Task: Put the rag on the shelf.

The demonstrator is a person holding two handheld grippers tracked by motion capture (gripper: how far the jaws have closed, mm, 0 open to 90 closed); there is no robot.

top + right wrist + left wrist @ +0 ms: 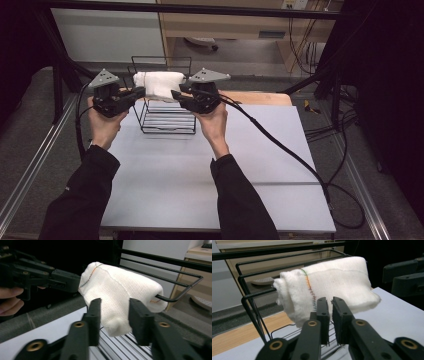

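Note:
A folded white towel (155,84) with a coloured stitched seam hangs over the top bars of a black wire rack (167,120) at the far side of the table. My left gripper (142,91) is level at the towel's left end. Its jaws (331,300) stand a narrow gap apart with nothing between them, and the towel (332,280) lies just past the tips. My right gripper (175,94) is at the towel's right end. Its jaws (114,301) are open and straddle the hanging fold of the towel (117,287), with the pads not pressing on it.
The rack stands on a pale grey table (200,165), with a wooden board (260,97) behind it. A black cable (280,145) trails from the right gripper across the table to its right edge. Dark frame posts stand at both sides.

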